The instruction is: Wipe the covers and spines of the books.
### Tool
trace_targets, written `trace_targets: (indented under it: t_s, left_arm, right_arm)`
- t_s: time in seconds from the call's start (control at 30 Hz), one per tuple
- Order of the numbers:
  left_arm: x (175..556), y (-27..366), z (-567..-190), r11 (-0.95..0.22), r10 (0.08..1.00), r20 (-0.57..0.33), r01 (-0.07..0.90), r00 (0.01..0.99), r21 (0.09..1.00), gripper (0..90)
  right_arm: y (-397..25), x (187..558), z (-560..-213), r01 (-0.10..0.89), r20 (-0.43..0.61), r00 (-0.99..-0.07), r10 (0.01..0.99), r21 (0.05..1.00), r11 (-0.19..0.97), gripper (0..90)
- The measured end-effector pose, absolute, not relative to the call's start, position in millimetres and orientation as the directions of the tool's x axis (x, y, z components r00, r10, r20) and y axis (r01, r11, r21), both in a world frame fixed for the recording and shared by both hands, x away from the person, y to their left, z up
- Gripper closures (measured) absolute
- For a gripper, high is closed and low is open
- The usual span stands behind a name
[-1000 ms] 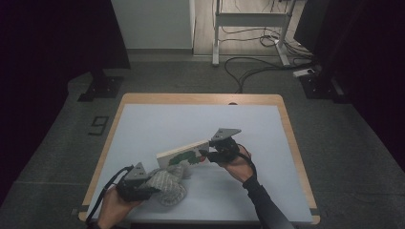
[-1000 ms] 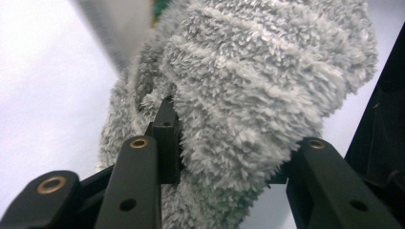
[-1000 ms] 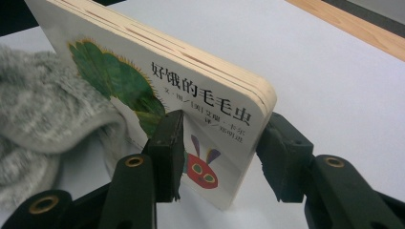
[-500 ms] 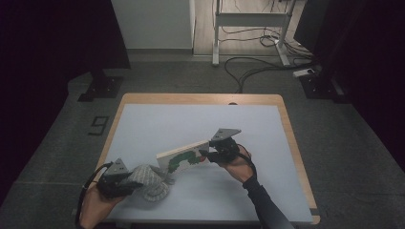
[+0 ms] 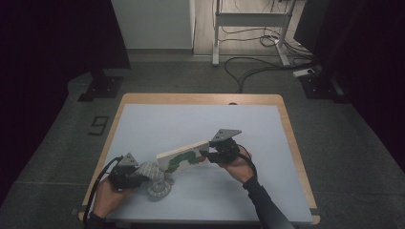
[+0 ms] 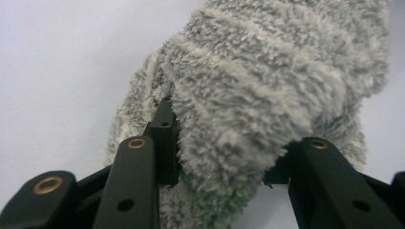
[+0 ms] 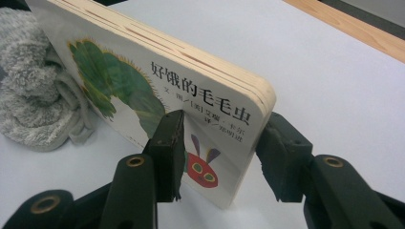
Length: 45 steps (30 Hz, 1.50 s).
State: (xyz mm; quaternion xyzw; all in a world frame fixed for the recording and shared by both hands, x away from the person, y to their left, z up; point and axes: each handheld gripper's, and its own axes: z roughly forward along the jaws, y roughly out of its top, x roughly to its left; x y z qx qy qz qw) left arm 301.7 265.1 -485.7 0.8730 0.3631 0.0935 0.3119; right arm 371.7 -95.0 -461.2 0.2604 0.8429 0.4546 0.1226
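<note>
The left claw (image 5: 141, 174) grips a grey fluffy sock (image 5: 154, 177) at the near left corner of the table (image 5: 143, 119). A second ago this claw and the sock lay further right, close under the low end of the board book (image 5: 184, 156); half a second ago they had slid leftward, and now they sit near the front left edge, with the sock's far end just short of the book's lower corner. In the left gripper view the jaws are closed on a thick fold of the sock (image 6: 267, 109), pile bulging over both fingers (image 6: 165, 138).

The right claw (image 5: 210, 155) has not moved across the three moments: it holds the board book by its upper end, tilted, one long edge down on the table. In the right gripper view the jaws pinch the cover and back of the board book (image 7: 157, 90) near the printed caterpillar's head, with the sock (image 7: 38, 95) bunched beyond its far end.

By appearance, the sock is being drawn clear of the book, so the two items are nearly separated.
</note>
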Motion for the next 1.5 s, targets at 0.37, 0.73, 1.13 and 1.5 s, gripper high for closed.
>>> trace_targets:
  t_s: [0.37,0.73,1.13,1.5]
  left_arm:
    - [303,257,-498,-0.534,0.676,-0.070,0.552,0.734,0.640,58.2]
    - [303,261,-475,-0.543,0.643,-0.036,0.488,0.765,0.683,59.3]
    - [298,259,-437,-0.557,0.630,0.016,0.438,0.776,0.706,59.2]
    - [305,262,-448,-0.541,0.625,-0.028,0.458,0.780,0.705,58.9]
  right_arm:
    - [-97,369,-462,0.325,0.033,-0.835,0.550,0.836,0.443,53.1]
    - [-99,366,-463,0.321,0.037,-0.837,0.547,0.842,0.434,53.2]
    - [-99,365,-463,0.318,0.034,-0.837,0.546,0.842,0.436,53.6]
    - [-100,365,-464,0.317,0.037,-0.838,0.544,0.844,0.432,54.2]
